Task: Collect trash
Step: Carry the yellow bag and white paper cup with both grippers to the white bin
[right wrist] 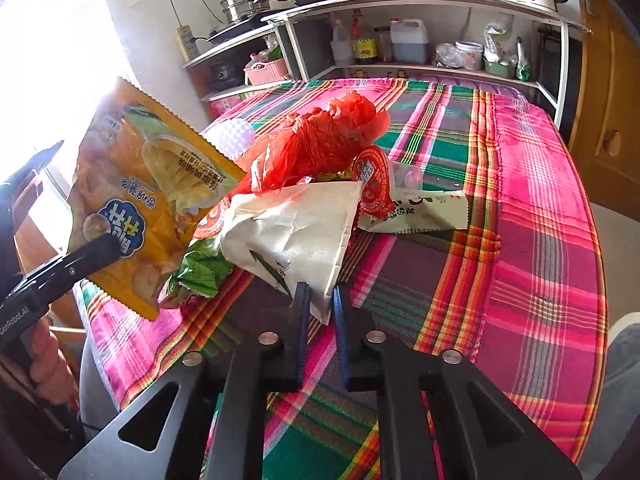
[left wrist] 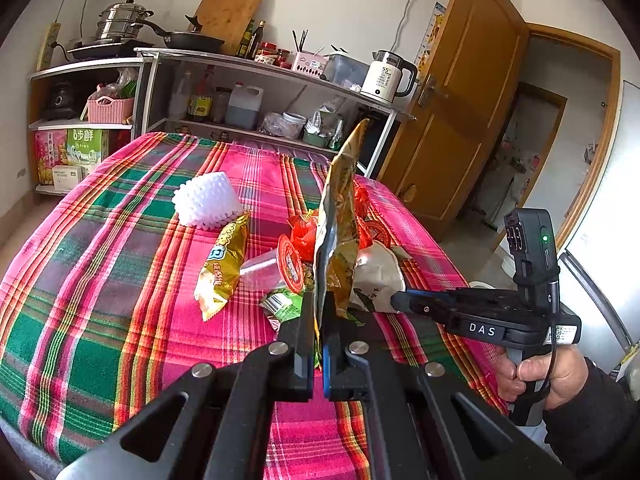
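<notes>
Crinkled foil snack bag [left wrist: 338, 216] clamped upright in left fingers [left wrist: 318, 320]; right fingers [right wrist: 320, 300] nip creased white paper bag [right wrist: 296, 236] (pile's edge).

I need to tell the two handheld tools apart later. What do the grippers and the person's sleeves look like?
Both are black with silver rivets and blue finger pads. The right gripper reads "DAS" in white, with a green light, a QR label and a black cable. The left gripper bears pale lettering. One dark sleeve shows.

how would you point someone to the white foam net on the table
Start at the table with the pink and green plaid cloth. Trash is heaped near its middle; the foam net lies alone on the cloth beyond the gold snack packet, toward the shelves. It is the only pure white, bumpy, mesh-like piece.
</notes>
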`<act>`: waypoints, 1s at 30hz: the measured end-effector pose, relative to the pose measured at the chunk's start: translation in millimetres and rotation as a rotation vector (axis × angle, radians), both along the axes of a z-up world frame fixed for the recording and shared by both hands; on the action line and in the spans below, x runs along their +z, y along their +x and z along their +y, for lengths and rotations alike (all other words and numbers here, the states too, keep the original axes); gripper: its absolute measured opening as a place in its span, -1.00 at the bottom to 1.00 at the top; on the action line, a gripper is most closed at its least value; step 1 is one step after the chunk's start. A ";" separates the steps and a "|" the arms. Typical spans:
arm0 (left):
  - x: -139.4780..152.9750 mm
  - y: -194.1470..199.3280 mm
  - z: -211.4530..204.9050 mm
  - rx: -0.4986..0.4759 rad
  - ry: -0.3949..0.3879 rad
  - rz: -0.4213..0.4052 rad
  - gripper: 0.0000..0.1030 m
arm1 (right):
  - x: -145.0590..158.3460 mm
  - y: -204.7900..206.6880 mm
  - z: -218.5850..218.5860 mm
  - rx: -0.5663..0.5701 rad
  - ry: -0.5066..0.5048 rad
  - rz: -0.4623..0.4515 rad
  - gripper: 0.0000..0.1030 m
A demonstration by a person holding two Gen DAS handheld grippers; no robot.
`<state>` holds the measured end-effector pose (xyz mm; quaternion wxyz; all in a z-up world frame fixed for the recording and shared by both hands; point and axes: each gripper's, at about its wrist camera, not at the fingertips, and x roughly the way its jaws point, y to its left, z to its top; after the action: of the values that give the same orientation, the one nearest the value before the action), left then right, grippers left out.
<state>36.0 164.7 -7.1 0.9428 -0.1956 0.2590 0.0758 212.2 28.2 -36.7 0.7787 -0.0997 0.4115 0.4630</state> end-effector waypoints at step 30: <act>33.3 18.4 -73.9 -0.134 0.063 -0.030 -0.96 | 45.6 -31.4 -138.5 -0.273 0.111 -0.118 -0.94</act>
<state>54.4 90.8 26.2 0.9553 -0.1490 0.2546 0.0176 180.8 -110.3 8.9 0.8615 -0.0267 0.3484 0.3684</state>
